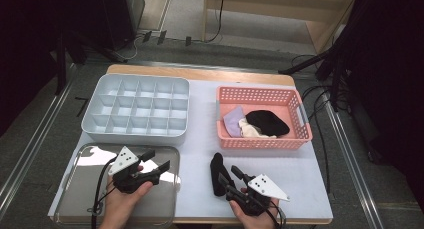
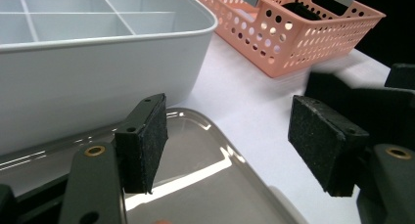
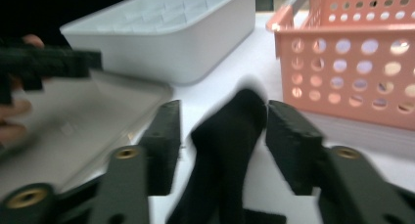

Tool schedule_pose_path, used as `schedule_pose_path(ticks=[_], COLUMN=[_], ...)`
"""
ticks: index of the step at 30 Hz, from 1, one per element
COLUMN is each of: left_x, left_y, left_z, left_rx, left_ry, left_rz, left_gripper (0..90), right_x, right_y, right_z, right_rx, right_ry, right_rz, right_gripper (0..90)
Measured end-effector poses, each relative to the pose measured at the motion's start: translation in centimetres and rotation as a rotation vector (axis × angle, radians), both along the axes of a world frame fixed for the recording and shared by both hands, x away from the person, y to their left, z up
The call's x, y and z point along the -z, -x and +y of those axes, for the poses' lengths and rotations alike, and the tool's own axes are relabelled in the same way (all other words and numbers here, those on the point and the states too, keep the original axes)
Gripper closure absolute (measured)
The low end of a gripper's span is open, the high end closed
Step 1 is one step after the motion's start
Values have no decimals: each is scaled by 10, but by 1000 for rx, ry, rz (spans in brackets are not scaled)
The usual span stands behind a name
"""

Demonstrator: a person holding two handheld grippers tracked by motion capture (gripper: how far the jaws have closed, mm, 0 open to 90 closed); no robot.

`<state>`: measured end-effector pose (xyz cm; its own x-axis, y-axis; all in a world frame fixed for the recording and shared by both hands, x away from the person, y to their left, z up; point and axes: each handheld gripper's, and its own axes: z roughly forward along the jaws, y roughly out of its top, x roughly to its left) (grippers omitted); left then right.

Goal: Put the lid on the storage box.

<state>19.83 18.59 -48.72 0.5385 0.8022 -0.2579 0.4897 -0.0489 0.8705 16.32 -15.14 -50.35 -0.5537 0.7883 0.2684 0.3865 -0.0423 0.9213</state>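
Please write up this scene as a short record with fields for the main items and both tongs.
held item: none
black sock: lying on the white table, between the right tongs' jaws, which look apart from it
right tongs: open
left tongs: open, empty, over the metal tray
divided grey box: compartments empty
pink basket: holds lilac, cream and black fabric items

High view looks down; gripper views low, close, share pink basket [image 2: 293, 33]
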Motion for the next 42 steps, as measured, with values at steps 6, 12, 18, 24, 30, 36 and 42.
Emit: schedule_pose_path(ticks=[6, 12, 18, 24, 30, 36, 42], left_x=[7, 18, 21, 22, 22, 22, 22], left_y=[-3, 0, 1, -2, -4, -4, -1], left_z=[-13, -23, -23, -20, -20, -21, -19], left_rx=[7, 46, 61, 71, 66, 63, 53], left_ry=[12, -67, -63, -34, -19, -36, -27], left_rz=[15, 21, 30, 61, 70, 66, 59], left_gripper=[318, 305, 306, 308, 316, 317, 308], right_x=[7, 25, 31, 33, 29, 29, 21], right_y=[-3, -11, -12, -13, -14, -12, -15], right_z=[-7, -9, -2, 6, -5, -4, -15], right_rx=[61, 92, 19, -16, 21, 27, 80], right_ry=[15, 78, 129, 184, 51, 83, 61], right_rz=[13, 108, 160, 159, 156, 137, 106], right_gripper=[462, 642, 859, 796, 537, 501, 496])
